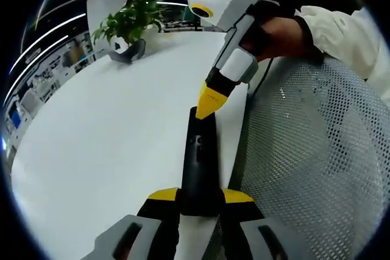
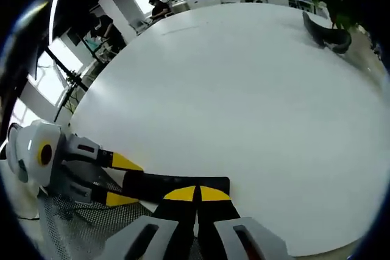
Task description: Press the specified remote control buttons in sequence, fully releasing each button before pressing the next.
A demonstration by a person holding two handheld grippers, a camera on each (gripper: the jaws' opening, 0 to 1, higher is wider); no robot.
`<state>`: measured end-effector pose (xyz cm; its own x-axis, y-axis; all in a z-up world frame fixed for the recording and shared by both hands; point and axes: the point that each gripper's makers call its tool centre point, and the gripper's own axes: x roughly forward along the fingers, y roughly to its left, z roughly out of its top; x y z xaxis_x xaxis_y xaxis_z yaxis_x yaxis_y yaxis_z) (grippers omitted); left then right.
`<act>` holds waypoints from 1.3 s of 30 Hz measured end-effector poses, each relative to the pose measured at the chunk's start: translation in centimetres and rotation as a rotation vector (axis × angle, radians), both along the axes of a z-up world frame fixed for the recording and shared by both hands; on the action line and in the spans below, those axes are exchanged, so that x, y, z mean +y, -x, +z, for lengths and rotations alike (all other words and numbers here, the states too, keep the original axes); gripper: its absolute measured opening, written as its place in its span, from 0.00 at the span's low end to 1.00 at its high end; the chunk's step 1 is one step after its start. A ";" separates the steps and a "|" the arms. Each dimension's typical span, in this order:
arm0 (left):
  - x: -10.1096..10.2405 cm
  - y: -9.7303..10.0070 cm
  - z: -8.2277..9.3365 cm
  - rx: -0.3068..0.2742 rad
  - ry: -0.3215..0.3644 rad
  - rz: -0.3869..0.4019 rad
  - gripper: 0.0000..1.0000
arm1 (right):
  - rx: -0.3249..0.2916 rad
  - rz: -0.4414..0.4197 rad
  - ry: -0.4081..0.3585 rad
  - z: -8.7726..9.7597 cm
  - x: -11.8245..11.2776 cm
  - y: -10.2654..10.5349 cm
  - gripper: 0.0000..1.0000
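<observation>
The remote (image 1: 200,162) lies at the table (image 1: 109,150) edge, its long axis running straight out from the left gripper (image 1: 200,202), whose jaws clamp its near end. The right gripper (image 1: 210,103), jaws closed and empty, has its tip on the remote's far end, so it is the nearer one for pressing, beside a mesh chair (image 1: 311,150).

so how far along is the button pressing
Done: the left gripper has the slim black remote control clamped at the white table edge. In hand: the right gripper, fingers shut, tip on the remote's far end. Left: which buttons were pressed can't be told.
</observation>
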<state>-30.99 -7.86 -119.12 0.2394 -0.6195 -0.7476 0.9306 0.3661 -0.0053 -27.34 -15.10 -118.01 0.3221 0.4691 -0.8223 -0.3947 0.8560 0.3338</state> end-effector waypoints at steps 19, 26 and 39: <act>0.0 0.0 0.0 -0.003 0.008 0.003 0.24 | 0.016 -0.005 -0.019 0.0 0.2 0.1 0.00; -0.1 -0.1 0.0 -0.003 0.010 0.004 0.24 | 0.020 0.006 0.017 0.0 -0.3 0.0 0.00; -0.1 -0.1 0.0 -0.007 0.016 -0.002 0.24 | 0.023 -0.037 0.014 -0.1 -0.7 -0.1 0.00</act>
